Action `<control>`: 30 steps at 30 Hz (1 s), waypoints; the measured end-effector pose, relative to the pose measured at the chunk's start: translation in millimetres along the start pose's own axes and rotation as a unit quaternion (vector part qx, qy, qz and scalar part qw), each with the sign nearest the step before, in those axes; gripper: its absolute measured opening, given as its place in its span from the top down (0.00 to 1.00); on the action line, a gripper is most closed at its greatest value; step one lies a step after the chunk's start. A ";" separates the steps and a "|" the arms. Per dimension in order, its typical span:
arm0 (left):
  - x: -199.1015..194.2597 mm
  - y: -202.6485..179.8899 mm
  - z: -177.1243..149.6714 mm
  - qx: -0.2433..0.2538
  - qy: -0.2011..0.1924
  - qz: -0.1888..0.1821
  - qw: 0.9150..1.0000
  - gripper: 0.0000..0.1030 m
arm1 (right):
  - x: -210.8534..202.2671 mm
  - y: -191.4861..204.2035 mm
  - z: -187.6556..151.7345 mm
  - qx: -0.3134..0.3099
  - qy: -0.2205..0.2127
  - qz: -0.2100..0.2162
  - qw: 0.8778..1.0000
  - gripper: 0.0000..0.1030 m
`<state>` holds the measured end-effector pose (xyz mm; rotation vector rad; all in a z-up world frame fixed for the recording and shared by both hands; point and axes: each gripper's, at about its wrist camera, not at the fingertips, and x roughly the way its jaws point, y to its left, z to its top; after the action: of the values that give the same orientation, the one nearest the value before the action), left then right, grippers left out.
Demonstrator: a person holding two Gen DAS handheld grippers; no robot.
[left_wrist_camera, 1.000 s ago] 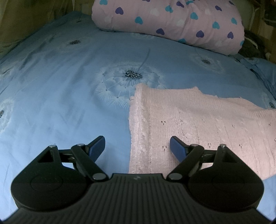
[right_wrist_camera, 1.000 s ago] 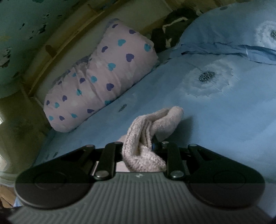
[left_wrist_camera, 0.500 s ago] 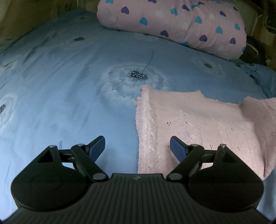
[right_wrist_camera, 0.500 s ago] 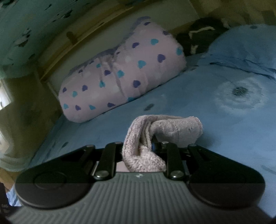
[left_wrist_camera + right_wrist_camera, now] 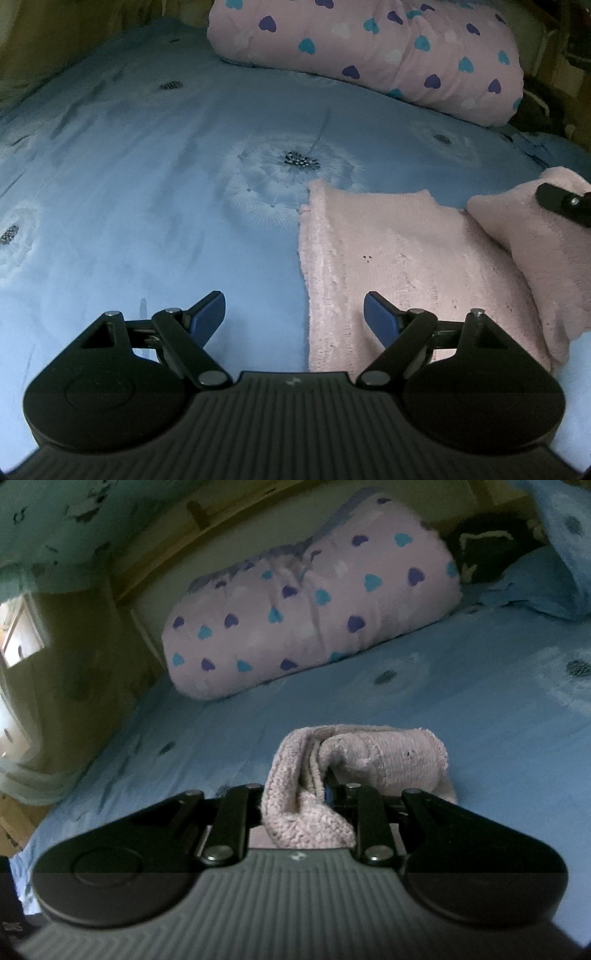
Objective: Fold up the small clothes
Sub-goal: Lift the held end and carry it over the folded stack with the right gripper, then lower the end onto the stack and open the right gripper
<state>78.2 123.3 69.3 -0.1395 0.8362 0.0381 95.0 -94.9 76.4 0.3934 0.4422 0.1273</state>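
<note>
Two grippers: one free, one busy, working over a bed.
Bed sheet (image 5: pixel 147 192): blue with dandelion prints, takes up the whole left half of the left wrist view.
Left gripper (image 5: pixel 294 314): blue pads spread wide with nothing between them, hovering just above the sweater's near-left edge.
Pink knit sweater (image 5: pixel 406 266): lying flat on the sheet right of centre, long axis running from the camera toward the pillow, left edge pretty straight.
Folded-over part (image 5: pixel 535 251): the right side is lifted and doubled back over the flat part.
Right gripper (image 5: pixel 565 203): only a black tip shows at the far right here, touching that lifted bit.
Right wrist view: the right gripper is pinched closed on a bunched wad of the sweater (image 5: pixel 332 771), which the other view can't show.
Heart-print pillow (image 5: pixel 314 613): pink, at the head of the bed, seen in both views.
</note>
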 end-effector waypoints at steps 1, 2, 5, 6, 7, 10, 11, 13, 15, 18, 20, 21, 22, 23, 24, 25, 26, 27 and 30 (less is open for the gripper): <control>-0.8 1.2 0.1 -0.003 0.000 -0.001 1.000 0.17 | 2.5 3.8 -1.3 -0.003 0.003 0.000 1.000 0.77; -1.5 3.4 0.5 -0.008 -0.001 -0.003 1.000 0.17 | 4.4 7.1 -2.6 -0.006 0.006 0.000 1.000 0.77; -3.1 8.8 2.1 -0.018 -0.001 -0.005 1.000 0.17 | 6.9 14.7 -4.6 -0.014 0.005 -0.003 1.000 0.77; -3.6 10.9 2.7 -0.021 -0.001 -0.004 1.000 0.17 | 7.4 16.7 -4.6 -0.016 0.004 -0.003 1.000 0.77; -3.4 12.4 3.8 -0.024 -0.001 -0.004 1.000 0.17 | 7.6 18.6 -4.2 -0.017 0.003 -0.004 1.000 0.77; -4.5 19.4 6.0 -0.037 -0.001 -0.003 0.999 0.17 | 7.7 26.9 -1.5 -0.020 -0.003 -0.004 1.000 0.77; -5.2 21.8 6.6 -0.042 -0.001 -0.003 0.999 0.17 | 7.3 31.9 -0.9 -0.025 -0.007 -0.001 1.000 0.77; -6.8 25.8 8.4 -0.048 -0.002 -0.003 0.999 0.17 | 8.1 43.9 -2.2 -0.039 -0.009 0.006 0.999 0.77; -8.5 30.3 9.8 -0.054 -0.005 0.001 0.999 0.17 | 12.4 57.7 -6.6 -0.057 -0.004 0.010 0.998 0.77; -10.9 38.5 12.7 -0.065 -0.009 0.011 0.998 0.17 | 23.8 79.1 -21.5 -0.086 0.008 0.014 0.996 0.77; -12.4 44.5 14.3 -0.073 -0.010 0.014 0.997 0.17 | 35.1 89.9 -33.7 -0.093 0.023 0.018 0.995 0.77; -13.3 48.1 15.3 -0.079 -0.011 0.014 0.997 0.17 | 40.7 93.1 -38.9 -0.092 0.032 0.021 0.995 0.77; -13.9 51.2 16.3 -0.085 -0.011 0.013 0.996 0.17 | 47.7 95.7 -45.2 -0.085 0.043 0.024 0.995 0.77; -14.9 54.4 17.1 -0.092 -0.012 0.013 0.996 0.17 | 53.6 96.9 -49.2 -0.076 0.054 0.029 0.995 0.77; -15.5 56.5 17.7 -0.097 -0.013 0.012 0.995 0.17 | 60.2 97.9 -53.2 -0.065 0.067 0.033 0.995 0.77; -16.3 57.7 17.8 -0.100 -0.013 0.011 0.995 0.17 | 65.9 99.8 -55.0 -0.062 0.076 0.035 0.995 0.77; -16.8 58.5 17.9 -0.101 -0.013 0.010 0.995 0.17 | 71.0 101.3 -58.1 -0.062 0.084 0.038 0.994 0.76; -17.4 58.5 17.9 -0.101 -0.013 0.009 0.995 0.17 | 73.9 101.9 -60.6 -0.061 0.091 0.041 0.993 0.74; -19.8 57.5 17.1 -0.098 -0.016 0.006 0.995 0.17 | 74.0 97.8 -60.9 -0.033 0.100 0.063 0.992 0.64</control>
<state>72.4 183.0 89.1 -0.3172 0.8000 0.1344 131.2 30.8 35.7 0.3441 0.6099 0.3057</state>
